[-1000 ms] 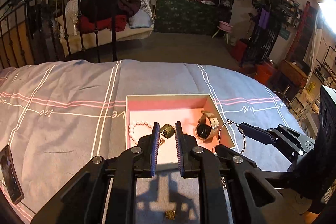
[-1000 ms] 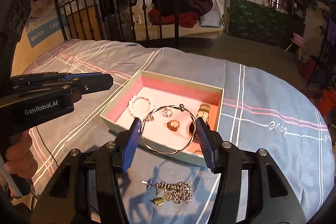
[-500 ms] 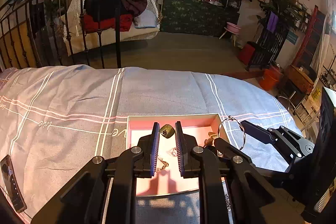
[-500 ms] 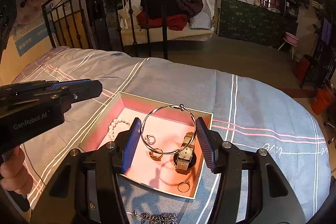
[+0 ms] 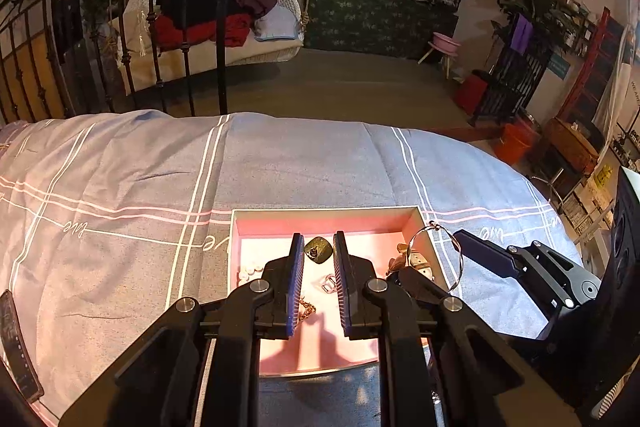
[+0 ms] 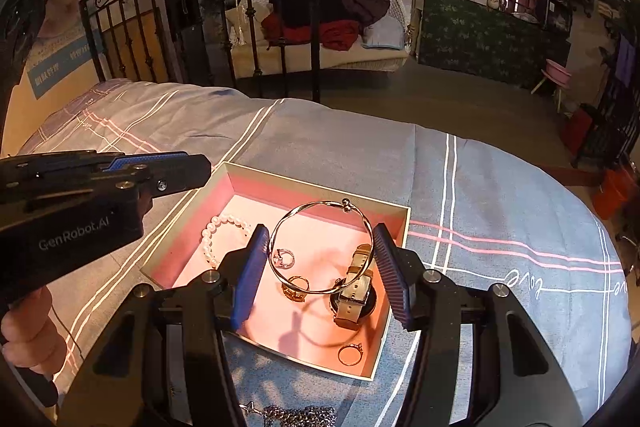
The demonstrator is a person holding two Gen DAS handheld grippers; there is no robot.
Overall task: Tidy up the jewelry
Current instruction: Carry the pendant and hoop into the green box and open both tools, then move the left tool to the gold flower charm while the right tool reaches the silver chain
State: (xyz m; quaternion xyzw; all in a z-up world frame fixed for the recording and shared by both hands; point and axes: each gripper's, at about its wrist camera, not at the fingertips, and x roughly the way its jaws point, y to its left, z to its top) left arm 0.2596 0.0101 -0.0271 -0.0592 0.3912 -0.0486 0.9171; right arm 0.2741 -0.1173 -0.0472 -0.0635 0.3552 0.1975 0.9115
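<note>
A bed (image 6: pixel 500 187) with a grey striped cover carries a shallow pink-lined box (image 6: pixel 316 191). Over it, the right tool (image 6: pixel 320 247) is clamped across a thin silver bangle (image 6: pixel 320 211), and the left tool (image 5: pixel 318 255) pinches a small dark square pendant (image 5: pixel 318 249). A tan-strapped watch (image 6: pixel 354 287) and white pearl bracelet (image 6: pixel 212 231) lie inside.

Jewelry box (image 6: pixel 396 223) on the bed (image 6: pixel 500 187).
Inside: pearl bracelet (image 6: pixel 218 233) left, watch (image 6: pixel 354 287) right, rings (image 6: pixel 296 285) between.
</note>
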